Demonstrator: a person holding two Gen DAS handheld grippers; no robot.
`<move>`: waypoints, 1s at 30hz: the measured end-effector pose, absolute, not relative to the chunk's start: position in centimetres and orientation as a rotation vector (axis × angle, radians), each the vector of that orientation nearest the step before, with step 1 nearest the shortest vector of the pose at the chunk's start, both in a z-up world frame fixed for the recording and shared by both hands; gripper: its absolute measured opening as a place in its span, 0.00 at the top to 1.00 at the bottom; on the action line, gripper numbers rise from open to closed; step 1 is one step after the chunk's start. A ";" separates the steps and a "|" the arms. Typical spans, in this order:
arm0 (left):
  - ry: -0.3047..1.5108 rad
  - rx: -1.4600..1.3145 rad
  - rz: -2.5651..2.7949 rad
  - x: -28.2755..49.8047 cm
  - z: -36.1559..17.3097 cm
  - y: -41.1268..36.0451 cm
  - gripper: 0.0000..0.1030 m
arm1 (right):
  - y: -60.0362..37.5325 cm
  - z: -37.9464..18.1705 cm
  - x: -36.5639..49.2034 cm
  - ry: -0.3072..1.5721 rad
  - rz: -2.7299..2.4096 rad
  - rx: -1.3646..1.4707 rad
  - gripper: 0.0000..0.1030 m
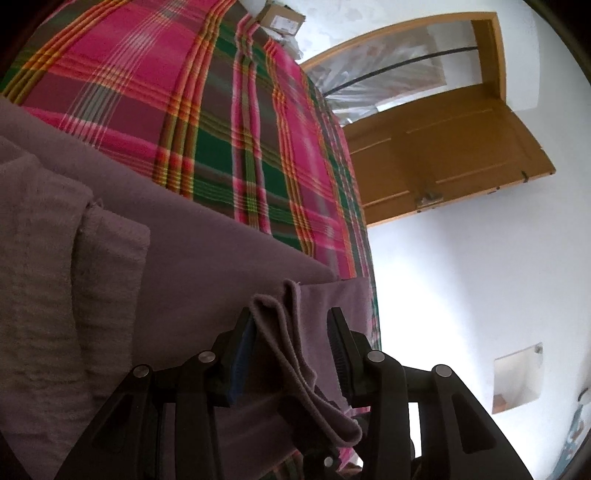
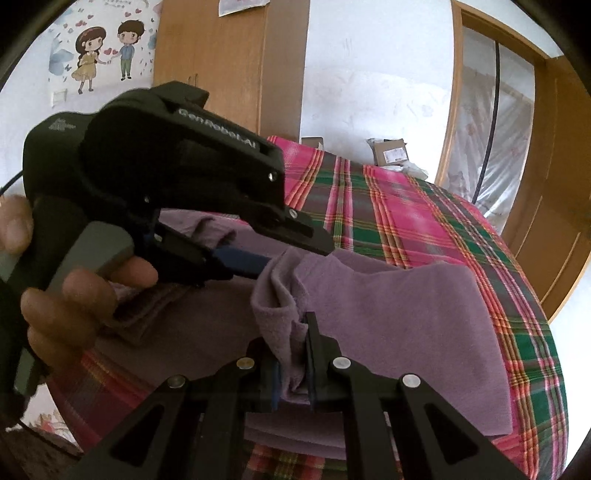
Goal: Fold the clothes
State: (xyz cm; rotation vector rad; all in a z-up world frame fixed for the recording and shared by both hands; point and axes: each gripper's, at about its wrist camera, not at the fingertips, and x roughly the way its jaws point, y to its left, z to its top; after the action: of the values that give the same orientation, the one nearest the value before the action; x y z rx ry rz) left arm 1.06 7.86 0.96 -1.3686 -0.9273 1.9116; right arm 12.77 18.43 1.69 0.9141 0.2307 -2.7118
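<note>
the purple fleece garment [image 2: 388, 295] lies spread on a bed covered by a pink and green plaid blanket [image 2: 424, 206], and both grippers are at one bunched edge of it.

in the right wrist view the right gripper [image 2: 295, 354] has its jaws nearly closed, pinching a gathered fold of the garment between the two pads. the same view shows the left gripper [image 2: 291, 254] from the side, just above and behind that fold, with a hand [image 2: 74, 291] wrapped around its grey handle; its jaws stand a little apart with the fleece edge reaching up between them, though whether they press on the cloth cannot be told from here. behind the blanket stand a wooden wardrobe [image 2: 229, 62], a cartoon wall sticker [image 2: 103, 51] and a cardboard box [image 2: 391, 151] at the blanket's far end.

the left wrist view settles what the other leaves open: the left gripper [image 1: 291, 347] has its jaws clearly parted, and a thick rolled edge of the garment [image 1: 184, 240] runs loosely through the gap, touching the blue-padded finger [image 1: 242, 354] but clear of the other one. this view also shows a grey-beige knitted piece [image 1: 44, 236] lying on the garment, away from the blanket's door-side edge, which the right view does not show clearly. beyond that edge of the blanket stands an open wooden door [image 1: 443, 155], and the box [image 1: 280, 18] shows at the blanket's far end.
</note>
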 end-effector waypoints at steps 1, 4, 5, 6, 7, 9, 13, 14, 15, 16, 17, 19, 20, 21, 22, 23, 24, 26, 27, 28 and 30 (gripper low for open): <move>-0.933 -1.371 1.908 1.0 0.8 7.5 0.60 | 18.4 1.7 12.7 0.226 -2.707 0.917 0.89; -0.900 -1.403 1.921 0.7 0.5 7.8 0.60 | 18.4 1.5 12.3 0.210 -2.693 0.933 0.89; -0.871 -1.414 1.930 0.3 0.6 7.7 0.60 | 18.3 1.3 12.3 0.204 -2.689 0.947 0.89; -0.853 -1.418 1.940 0.2 0.7 7.8 0.60 | 18.3 1.2 12.2 0.199 -2.686 0.957 0.88; -0.841 -1.420 1.950 0.2 0.8 8.0 0.60 | 18.3 1.2 12.2 0.199 -2.685 0.962 0.88; -0.822 -1.425 1.964 0.2 0.8 8.3 0.60 | 18.2 1.2 12.3 0.205 -2.684 0.966 0.87; -0.798 -1.437 1.972 -0.1 0.8 9.0 0.60 | 18.8 1.7 13.0 0.165 -2.673 0.970 0.81; -0.788 -1.436 1.977 -0.2 0.9 9.3 0.60 | 19.5 2.0 13.4 0.141 -2.678 0.963 0.75; -0.772 -1.432 1.984 -0.2 1.0 9.2 0.60 | 20.3 2.4 13.9 0.121 -2.686 0.957 0.68; -0.754 -1.427 1.992 -0.1 1.2 9.0 0.60 | 21.1 2.7 14.4 0.102 -2.694 0.951 0.66; -0.743 -1.424 1.997 -0.1 1.2 9.0 0.60 | 21.9 3.1 14.9 0.082 -2.702 0.945 0.63; -0.728 -1.419 2.007 -0.1 1.3 9.2 0.60 | 23.4 3.8 15.9 0.042 -2.718 0.933 0.63; -0.730 -1.418 2.007 -0.1 1.3 9.2 0.60 | 24.2 4.1 16.4 0.023 -2.726 0.927 0.63; -0.737 -1.421 2.005 -0.2 1.3 9.3 0.60 | 25.0 4.4 16.9 0.003 -2.733 0.921 0.62; -0.744 -1.423 2.003 -0.3 1.4 9.4 0.60 | 26.1 4.8 17.5 -0.021 -2.752 0.916 0.61; -0.751 -1.426 2.000 -0.3 1.4 9.5 0.60 | 27.2 5.0 18.1 -0.047 -2.779 0.918 0.59; -0.751 -1.429 2.002 -0.4 1.5 9.6 0.60 | 28.2 4.9 18.5 -0.051 -2.816 0.937 0.55; -0.745 -1.433 2.007 0.8 1.5 9.1 0.60 | 29.8 4.4 18.8 -0.031 -2.901 0.998 0.54; -0.740 -1.434 2.009 1.5 1.4 8.8 0.60 | 30.6 4.1 19.0 -0.020 -2.944 1.030 0.54; -0.734 -1.434 2.009 1.6 1.5 8.8 0.60 | 31.2 3.7 19.0 0.012 -2.979 1.071 0.54; -0.736 -1.439 2.006 1.8 1.3 8.4 0.60 | 31.6 2.8 18.7 0.072 -2.997 1.122 0.54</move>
State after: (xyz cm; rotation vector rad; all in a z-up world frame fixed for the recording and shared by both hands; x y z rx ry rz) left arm 1.75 8.40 1.31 -1.4389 -0.7356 2.0064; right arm 18.70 31.59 2.76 1.1224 0.0720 -2.9971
